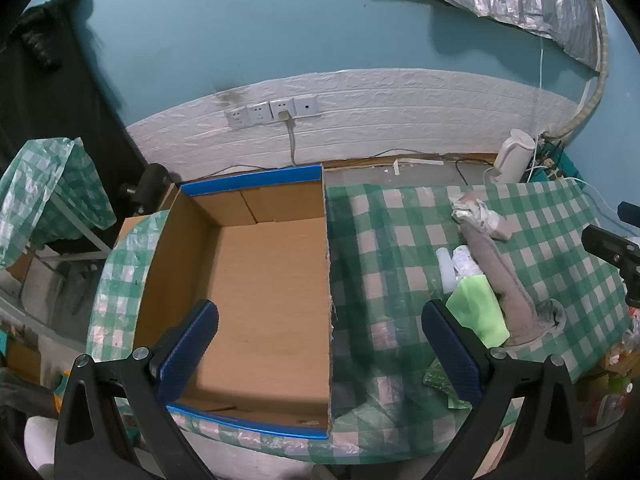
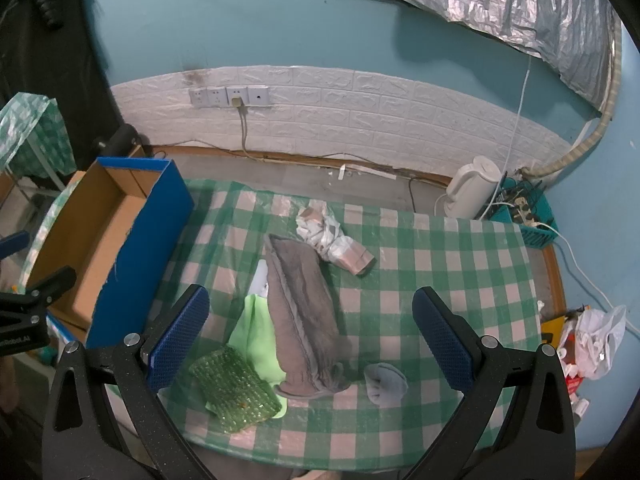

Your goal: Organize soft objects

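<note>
Room: we've got a teal wall [image 2: 280,20] with a strip of white brick-pattern panel [image 2: 360,120] along its foot, plus a row of sockets [image 2: 228,97] with one cable plugged in.
Table: round-ish, covered in a green-and-white checked cloth [image 2: 440,272]. Pretty cozy setup tbh.
Box: an open cardboard box [image 1: 260,280] with blue outer sides and nothing inside; in our right view it's at about 9 o'clock on the table.
Soft pile: everything sits together mid-table, to the right of the box.
Grey towel: a long folded grey towel [image 2: 304,312] runs from 12 to 6 o'clock through the pile.
Green cloth: a light green cloth [image 2: 256,340] is tucked against the towel's left edge, partly under it.
Green scrubber: a sparkly green sponge pad [image 2: 236,390] lies on the lower end of that cloth, around 7 o'clock of the towel.
Blue-grey cloth: a small bunched rag [image 2: 386,384] sits just beside the towel's bottom end, at its 3 o'clock.
Wrapped bundle: a crinkly white-and-tan bundle [image 2: 332,240] touches the towel's top end at 1 o'clock.
Left gripper [image 1: 320,344]: jaws spread wide, nothing between them, over the box's right wall.
Right gripper [image 2: 310,336]: jaws spread wide too, gripping nothing, and we see the towel between them.
Kettle: a white kettle [image 2: 472,192] stands off the cloth at 2 o'clock.
</note>
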The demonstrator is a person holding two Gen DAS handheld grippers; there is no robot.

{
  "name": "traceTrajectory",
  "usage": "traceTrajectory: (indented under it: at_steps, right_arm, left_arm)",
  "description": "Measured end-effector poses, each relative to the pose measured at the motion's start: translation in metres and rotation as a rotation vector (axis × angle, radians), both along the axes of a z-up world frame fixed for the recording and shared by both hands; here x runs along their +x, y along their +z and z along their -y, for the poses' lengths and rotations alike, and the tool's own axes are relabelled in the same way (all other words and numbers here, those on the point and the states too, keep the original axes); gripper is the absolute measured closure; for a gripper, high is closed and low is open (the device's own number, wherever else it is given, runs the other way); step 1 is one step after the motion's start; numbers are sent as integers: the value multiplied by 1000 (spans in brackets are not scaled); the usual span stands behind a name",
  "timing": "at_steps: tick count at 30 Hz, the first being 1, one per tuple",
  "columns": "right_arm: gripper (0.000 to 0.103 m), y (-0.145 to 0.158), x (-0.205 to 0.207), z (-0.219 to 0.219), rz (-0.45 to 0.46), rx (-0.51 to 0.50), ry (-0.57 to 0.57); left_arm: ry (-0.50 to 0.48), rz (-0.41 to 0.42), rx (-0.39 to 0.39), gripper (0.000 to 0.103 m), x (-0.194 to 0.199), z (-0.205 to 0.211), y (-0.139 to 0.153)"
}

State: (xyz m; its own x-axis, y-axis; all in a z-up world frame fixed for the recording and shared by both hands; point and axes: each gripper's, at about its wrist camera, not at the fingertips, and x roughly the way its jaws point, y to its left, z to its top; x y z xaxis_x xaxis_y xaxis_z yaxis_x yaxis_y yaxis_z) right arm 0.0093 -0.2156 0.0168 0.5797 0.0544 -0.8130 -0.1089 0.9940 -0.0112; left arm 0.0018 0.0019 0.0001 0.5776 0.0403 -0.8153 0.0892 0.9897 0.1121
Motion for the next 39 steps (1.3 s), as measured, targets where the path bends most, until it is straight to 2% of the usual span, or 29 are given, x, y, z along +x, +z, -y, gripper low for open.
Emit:
traceTrajectory:
  at_steps: [39]
  right_arm:
    - [1, -6, 0, 1, -13, -1, -1]
  left_arm:
    - [21, -47, -21, 1, -1, -2, -8]
